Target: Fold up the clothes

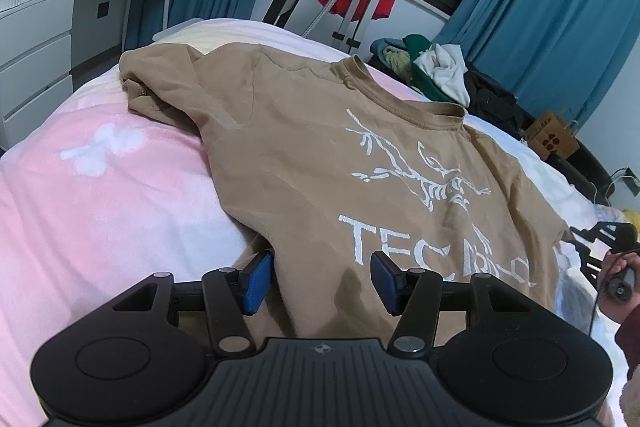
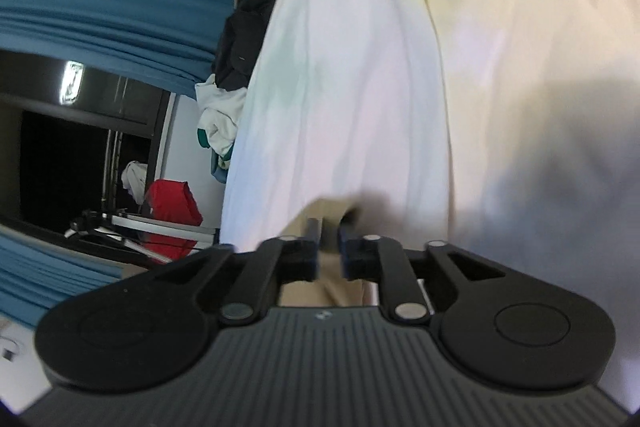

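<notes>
Tan T-shirt (image 1: 320,155) spread on bed (image 1: 120,167). Left gripper (image 1: 322,281) wide open over hem; right gripper (image 2: 329,253) pinching tan cloth. Best lifted evenly, hem taut.

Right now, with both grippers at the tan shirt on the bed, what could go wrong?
1. The left gripper has its jaws open astride the tan shirt hem; closing could pinch the pink blanket too.
2. The bunched sleeve may get folded in crooked.
3. The right gripper holds only a narrow edge, which could slip.
</notes>
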